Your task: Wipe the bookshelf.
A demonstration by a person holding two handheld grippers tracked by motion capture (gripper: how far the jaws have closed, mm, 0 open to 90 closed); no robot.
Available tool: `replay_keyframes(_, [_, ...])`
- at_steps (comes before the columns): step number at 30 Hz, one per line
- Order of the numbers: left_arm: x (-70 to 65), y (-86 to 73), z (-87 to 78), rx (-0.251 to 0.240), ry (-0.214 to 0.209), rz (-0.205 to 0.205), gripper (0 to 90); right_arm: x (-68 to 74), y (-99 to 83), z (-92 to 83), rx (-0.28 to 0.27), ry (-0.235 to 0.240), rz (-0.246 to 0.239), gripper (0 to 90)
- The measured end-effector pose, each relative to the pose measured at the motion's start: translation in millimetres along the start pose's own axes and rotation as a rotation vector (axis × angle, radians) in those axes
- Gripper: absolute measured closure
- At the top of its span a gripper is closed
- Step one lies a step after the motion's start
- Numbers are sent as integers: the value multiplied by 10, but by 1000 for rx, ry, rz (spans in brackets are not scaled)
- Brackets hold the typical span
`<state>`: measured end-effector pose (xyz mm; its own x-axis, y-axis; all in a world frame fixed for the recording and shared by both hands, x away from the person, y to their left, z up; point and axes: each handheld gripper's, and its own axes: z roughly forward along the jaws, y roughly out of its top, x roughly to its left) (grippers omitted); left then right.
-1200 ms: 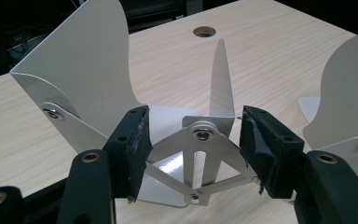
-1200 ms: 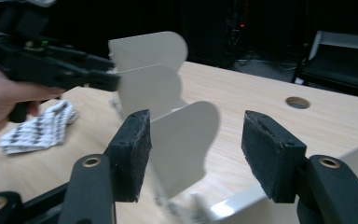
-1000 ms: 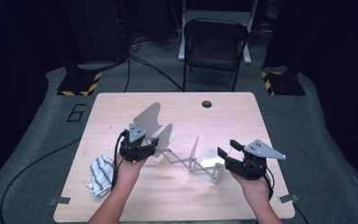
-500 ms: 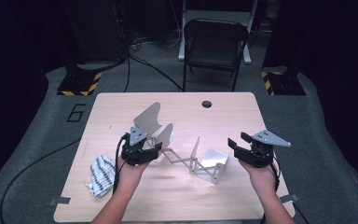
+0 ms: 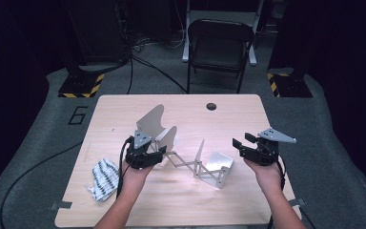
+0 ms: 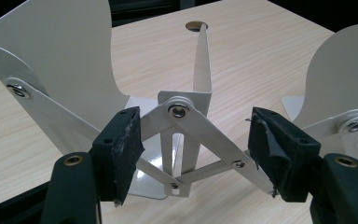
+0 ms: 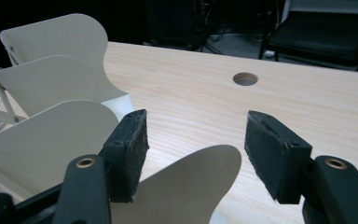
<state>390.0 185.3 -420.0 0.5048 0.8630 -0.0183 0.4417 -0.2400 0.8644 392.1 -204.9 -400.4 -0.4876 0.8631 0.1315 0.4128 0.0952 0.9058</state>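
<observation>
A white metal expanding rack (image 5: 190,164) with curved divider plates and scissor links lies stretched across the middle of the wooden table (image 5: 181,205). My left gripper (image 5: 158,152) is at its left end. In the left gripper view the jaws (image 6: 196,140) straddle the crossed link bars (image 6: 200,130). They have just opened wider and then eased in slightly, and the pads do not clamp the metal. My right gripper (image 5: 244,141) hovers open just right of the rack's right end plate (image 5: 217,164). In the right gripper view it (image 7: 198,135) looks over the curved plates (image 7: 51,79), with nothing gripped.
A striped cloth (image 5: 102,174) lies near the table's left front edge. A round cable hole (image 5: 211,106) sits at the table's far side. A black folding chair (image 5: 219,45) stands behind the table, with cables and striped floor bases (image 5: 78,88) around.
My right gripper has drawn away to the right, off the rack's right end. The left gripper's jaws have spread at the links. The left hand has stayed put.
</observation>
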Motion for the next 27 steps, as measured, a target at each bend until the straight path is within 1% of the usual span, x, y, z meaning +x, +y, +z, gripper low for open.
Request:
replay_keyframes(2, [0, -3, -22, -4, 1, 0, 345, -9, -7, 19, 11, 30, 28, 379])
replay_keyframes(6, [-10, -21, -41, -11, 1, -5, 346, 21, -24, 3, 5, 30, 30, 372])
replay_keyframes(9, [-16, -39, -46, -11, 1, -4, 347, 37, -54, -30, -4, 44, 58, 371])
replay_keyframes(11, [-25, -44, -56, -17, 3, -5, 347, 30, -72, -41, -15, 54, 63, 371])
replay_keyframes(12, [-29, -41, -65, -18, 1, -6, 347, 33, -82, -51, -16, 60, 76, 372])
replay_keyframes(14, [-48, -30, -90, -29, -3, -8, 347, 39, -89, -60, -13, 66, 80, 372])
replay_keyframes(16, [-70, -11, -116, -43, -10, -6, 354, 38, -87, -58, -19, 63, 65, 374])
replay_keyframes(19, [-126, 34, -166, -63, -32, 1, 374, 44, -74, -59, -15, 53, 58, 390])
replay_keyframes(21, [-168, 63, -194, -72, -53, 9, 391, 49, -58, -54, -14, 43, 43, 398])
replay_keyframes(23, [-241, 97, -207, -88, -84, 21, 411, 45, -45, -45, -14, 36, 26, 401])
replay_keyframes(24, [-279, 111, -201, -87, -99, 28, 419, 48, -40, -43, -10, 30, 28, 402])
replay_keyframes(25, [-304, 121, -192, -79, -116, 41, 434, 36, -37, -34, -13, 26, 14, 402])
replay_keyframes(27, [-384, 141, -149, -66, -132, 60, 440, 24, -31, -21, -13, 23, 17, 402])
